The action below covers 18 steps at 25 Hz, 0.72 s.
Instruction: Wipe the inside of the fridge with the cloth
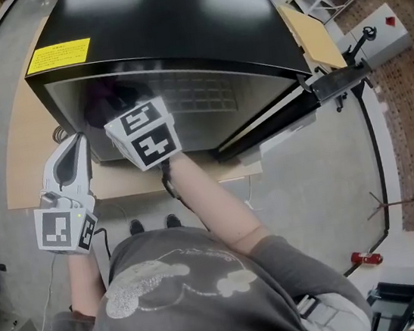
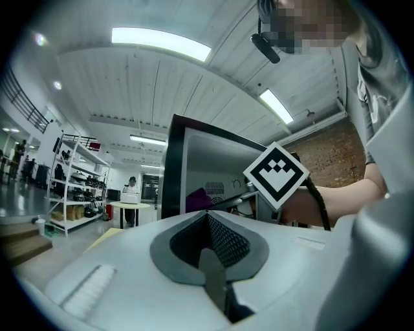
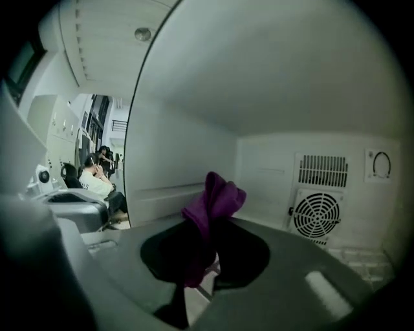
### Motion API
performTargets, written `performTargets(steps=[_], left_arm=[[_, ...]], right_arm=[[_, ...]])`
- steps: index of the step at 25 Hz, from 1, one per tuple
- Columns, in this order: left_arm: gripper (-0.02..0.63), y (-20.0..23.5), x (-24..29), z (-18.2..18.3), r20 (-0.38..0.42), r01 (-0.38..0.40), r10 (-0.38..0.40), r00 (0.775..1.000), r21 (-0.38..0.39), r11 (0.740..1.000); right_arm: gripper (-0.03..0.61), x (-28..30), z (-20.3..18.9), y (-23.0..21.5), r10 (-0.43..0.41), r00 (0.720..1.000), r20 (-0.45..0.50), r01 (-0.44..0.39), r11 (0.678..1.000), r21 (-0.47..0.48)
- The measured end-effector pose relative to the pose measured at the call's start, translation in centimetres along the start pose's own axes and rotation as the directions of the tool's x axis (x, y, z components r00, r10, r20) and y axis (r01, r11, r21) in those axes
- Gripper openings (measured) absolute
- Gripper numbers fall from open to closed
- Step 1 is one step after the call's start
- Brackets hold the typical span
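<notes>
Cloth (image 3: 210, 207), purple, is clamped between the right gripper (image 3: 206, 236) jaws, centre frame, inside the fridge (image 1: 171, 20). Left gripper (image 2: 208, 216), jaws together and empty, sits outside at lower left of head view. Fan grille (image 3: 315, 214) occupies rear wall, right.

You work under bright ceiling strip lights (image 2: 162, 42); soft glare streaks the fridge (image 1: 170, 13) top, its inside reads dim, and both gripper views darken and bend at the edges.

Nothing here reads clearly: the yellow sticker (image 1: 58, 56) on top of the fridge (image 1: 171, 20) carries print too small to make out.
</notes>
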<state>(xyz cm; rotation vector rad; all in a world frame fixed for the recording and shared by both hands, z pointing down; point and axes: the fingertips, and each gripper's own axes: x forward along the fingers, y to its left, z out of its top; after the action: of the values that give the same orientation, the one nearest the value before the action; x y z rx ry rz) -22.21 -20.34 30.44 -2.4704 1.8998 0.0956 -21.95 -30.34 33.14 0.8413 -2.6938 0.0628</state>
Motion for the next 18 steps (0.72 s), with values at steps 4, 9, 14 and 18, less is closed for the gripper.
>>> performTargets(steps=[4,9,14,18], left_arm=[[0.017,-0.5,0.5,-0.2,-0.009,0.016,-0.016,1.0,-0.001,1.0],[0.017,-1.3,1.1,-0.1,-0.01,0.038,-0.038,0.999,0.0,0.999],[0.018,-2.1,1.9,-0.4,-0.016,0.066,-0.066,0.998,-0.002,0.998],[0.017,-3.3,2.7,-0.5,-0.02,0.109,-0.109,0.994,-0.002,0.994]], right_arm=[[0.043,0.1,-0.7,-0.9,-0.014,0.998,-0.061,0.01,0.998,-0.063],[0.043,-1.1,-1.6,-2.9,-0.073,0.992,-0.106,0.061,0.992,-0.109],[0.043,-3.3,-2.6,-5.9,-0.153,0.979,-0.131,0.136,0.982,-0.132],[0.043,-5.2,-3.8,-8.5,-0.21,0.967,-0.146,0.197,0.976,-0.095]])
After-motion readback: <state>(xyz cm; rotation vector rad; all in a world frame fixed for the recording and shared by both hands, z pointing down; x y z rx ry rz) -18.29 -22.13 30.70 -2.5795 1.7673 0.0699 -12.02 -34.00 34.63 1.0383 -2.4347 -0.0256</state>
